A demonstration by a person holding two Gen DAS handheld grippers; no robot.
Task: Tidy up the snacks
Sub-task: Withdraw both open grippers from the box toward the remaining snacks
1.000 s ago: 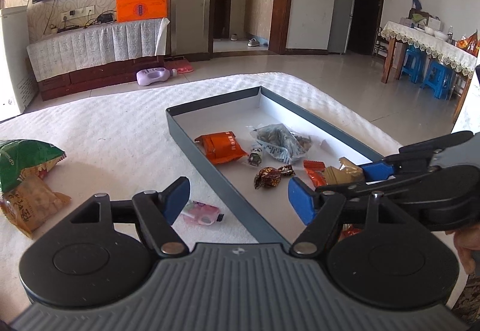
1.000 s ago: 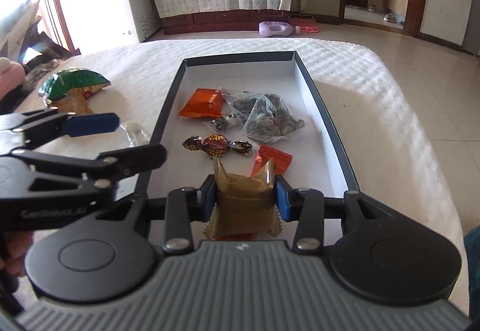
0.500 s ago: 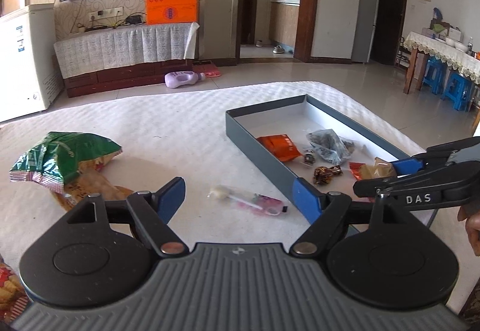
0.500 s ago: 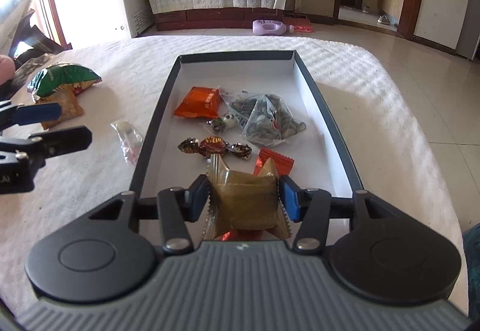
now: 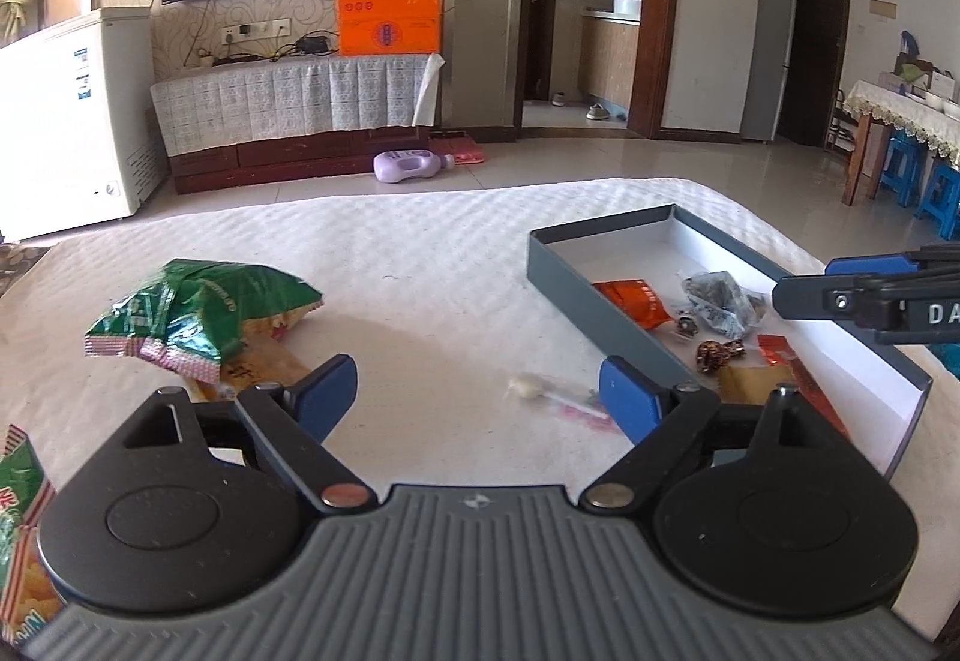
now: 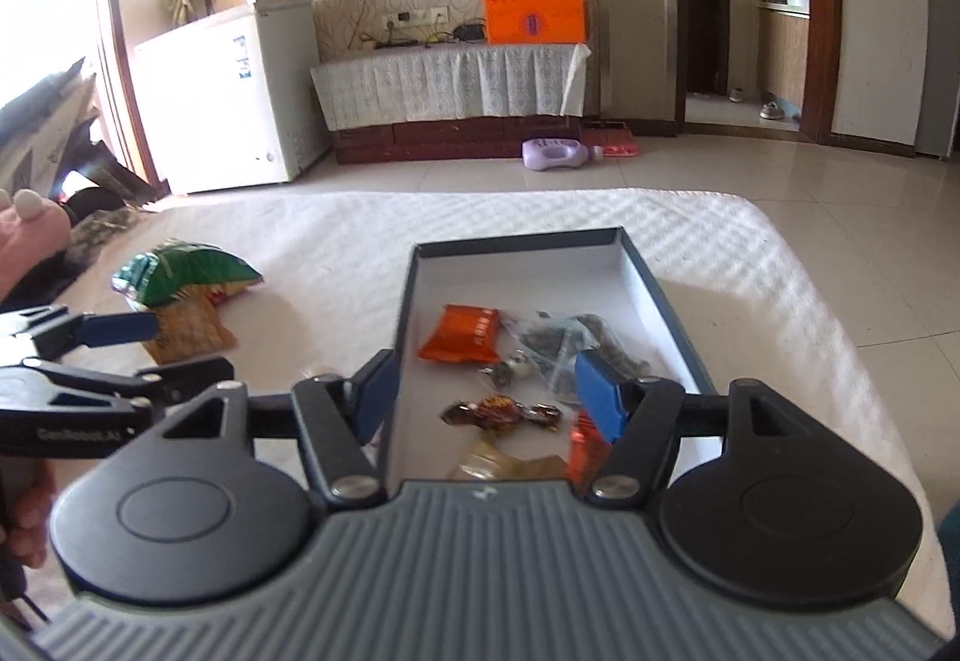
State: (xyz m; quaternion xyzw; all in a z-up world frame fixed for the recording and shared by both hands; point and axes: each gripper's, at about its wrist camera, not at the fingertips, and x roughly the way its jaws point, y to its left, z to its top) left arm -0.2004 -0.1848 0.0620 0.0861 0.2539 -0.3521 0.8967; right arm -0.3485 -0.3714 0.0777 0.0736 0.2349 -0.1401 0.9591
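The snacks are split between two places. Inside the grey box (image 6: 672, 301), which lies on the white counter (image 5: 420, 265), rest an orange packet (image 6: 462, 340), a clear bag of dark pieces (image 6: 576, 343), a brown-wrapped candy (image 6: 501, 412), a red packet (image 6: 581, 451) and, nearest the camera, a tan packet (image 6: 504, 466). Outside it, at about nine o'clock from the box in the left wrist view, lie a green chip bag (image 5: 198, 313) on top of a yellowish packet (image 5: 264, 367), and a wrapped lollipop (image 5: 552, 397) just beside the box's near left wall.

The step in hand looks like the release of the tan packet into the box: the right hand-held gripper (image 6: 486, 391) hovers over the box's near end, its jaws opening, nothing pinched between them, and the packet lies below them on the box floor.

The left hand-held gripper (image 5: 480, 391) is spread wide and also opening, empty, with the lollipop near its right finger. The next move likely calls for lowering it around the lollipop or swinging toward the chip bag at ten o'clock, closing gently so the soft wrapper does not slip.
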